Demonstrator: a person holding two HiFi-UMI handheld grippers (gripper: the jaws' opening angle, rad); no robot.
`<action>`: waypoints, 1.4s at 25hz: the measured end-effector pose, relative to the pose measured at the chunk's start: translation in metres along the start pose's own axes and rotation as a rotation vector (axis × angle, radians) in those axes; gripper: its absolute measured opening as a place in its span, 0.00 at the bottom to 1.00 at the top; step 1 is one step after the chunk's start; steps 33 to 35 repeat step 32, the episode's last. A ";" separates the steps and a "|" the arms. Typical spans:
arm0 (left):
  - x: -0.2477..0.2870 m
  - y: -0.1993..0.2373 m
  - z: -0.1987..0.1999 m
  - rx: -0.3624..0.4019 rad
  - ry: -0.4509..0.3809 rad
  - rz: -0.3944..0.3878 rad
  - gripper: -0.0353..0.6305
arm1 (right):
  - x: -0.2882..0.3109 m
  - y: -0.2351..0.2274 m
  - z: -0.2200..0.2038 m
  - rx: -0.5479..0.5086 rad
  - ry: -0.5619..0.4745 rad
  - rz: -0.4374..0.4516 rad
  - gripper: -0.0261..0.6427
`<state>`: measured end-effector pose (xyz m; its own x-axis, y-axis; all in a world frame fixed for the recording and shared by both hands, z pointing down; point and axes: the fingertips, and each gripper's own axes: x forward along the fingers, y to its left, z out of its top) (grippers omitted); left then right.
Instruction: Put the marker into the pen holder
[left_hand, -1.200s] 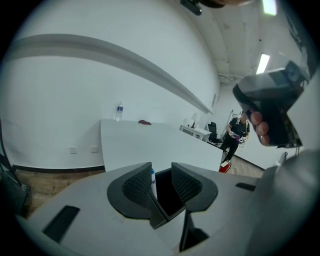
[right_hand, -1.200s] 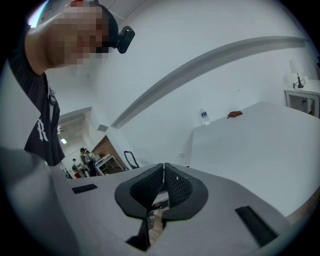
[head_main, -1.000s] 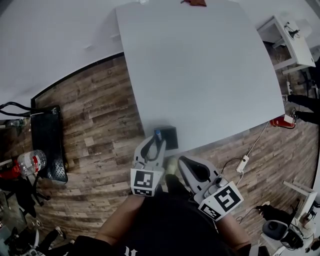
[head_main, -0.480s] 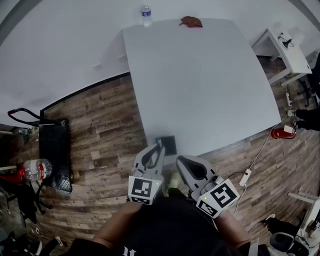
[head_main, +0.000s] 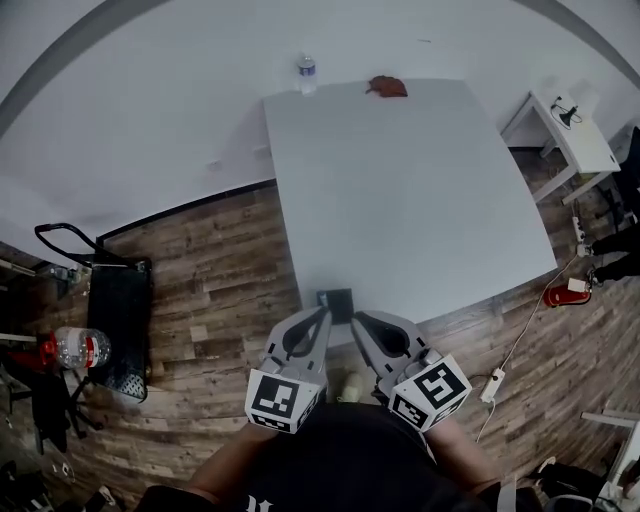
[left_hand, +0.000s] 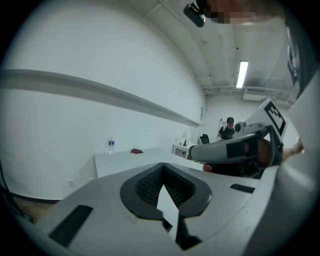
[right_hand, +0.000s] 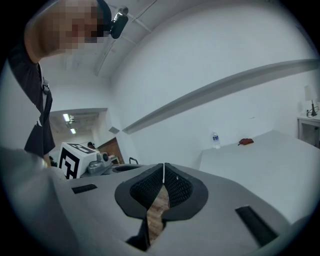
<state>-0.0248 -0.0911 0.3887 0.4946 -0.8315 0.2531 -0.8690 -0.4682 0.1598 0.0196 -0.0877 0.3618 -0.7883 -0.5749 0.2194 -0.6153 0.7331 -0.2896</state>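
Note:
The black pen holder (head_main: 336, 299) stands at the near edge of the white table (head_main: 420, 180). I cannot make out the marker; a faint blue speck at the holder's left side may be its tip. My left gripper (head_main: 325, 313) is just in front of the holder, jaws shut with nothing between them (left_hand: 163, 167). Beside it, my right gripper (head_main: 356, 318) is also shut and empty (right_hand: 164, 166). Both point toward the table from close to the person's body.
A water bottle (head_main: 307, 73) and a red-brown object (head_main: 387, 87) sit at the table's far edge. A black cart (head_main: 118, 320) and another bottle (head_main: 75, 347) are on the wood floor at left. A small white table (head_main: 565, 125) stands at right. A person (left_hand: 229, 127) stands far off.
My left gripper has drawn back from the pen holder and its jaws have come together. The blue marker tip seen between them earlier no longer shows. The head view has tilted up.

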 end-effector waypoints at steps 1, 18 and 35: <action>-0.004 -0.002 0.007 0.002 -0.015 0.000 0.06 | -0.001 0.002 0.002 -0.007 -0.005 0.005 0.06; -0.026 -0.016 0.034 0.021 -0.094 0.019 0.06 | -0.016 0.020 0.015 -0.104 -0.028 -0.002 0.06; -0.035 -0.011 0.034 0.019 -0.107 0.041 0.06 | -0.015 0.028 0.012 -0.107 -0.032 -0.002 0.06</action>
